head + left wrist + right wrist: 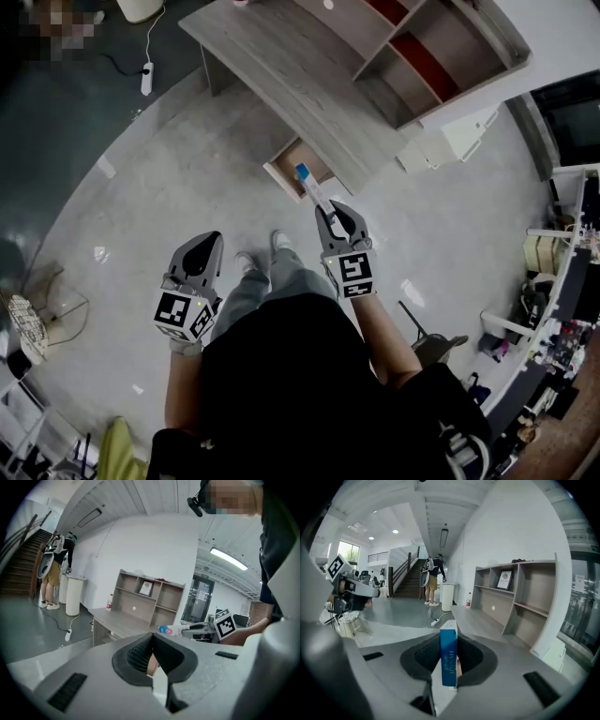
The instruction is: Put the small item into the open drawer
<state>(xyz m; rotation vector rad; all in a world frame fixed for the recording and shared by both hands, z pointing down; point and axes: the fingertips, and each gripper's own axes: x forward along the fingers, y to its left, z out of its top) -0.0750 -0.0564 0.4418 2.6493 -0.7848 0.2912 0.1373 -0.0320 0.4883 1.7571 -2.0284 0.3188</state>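
Observation:
A slim blue and white box (312, 191) (448, 658) stands out forward from my right gripper (339, 223) (449, 660), whose jaws are shut on its lower end. In the head view the box's blue tip lies over the edge of the open wooden drawer (292, 159), which sticks out from the underside of the grey desk (281, 66). My left gripper (199, 258) (151, 660) hangs lower at the left, its jaws shut with nothing between them. The left gripper view catches the box (169, 630) and the right gripper (197, 629) off to its right.
A shelf unit with red-backed compartments (431, 47) stands on the desk. White boxes (450, 136) lie on the floor at its right end. A power strip and cable (147, 77) lie on the floor at the left. A person (432, 581) stands by the far stairs.

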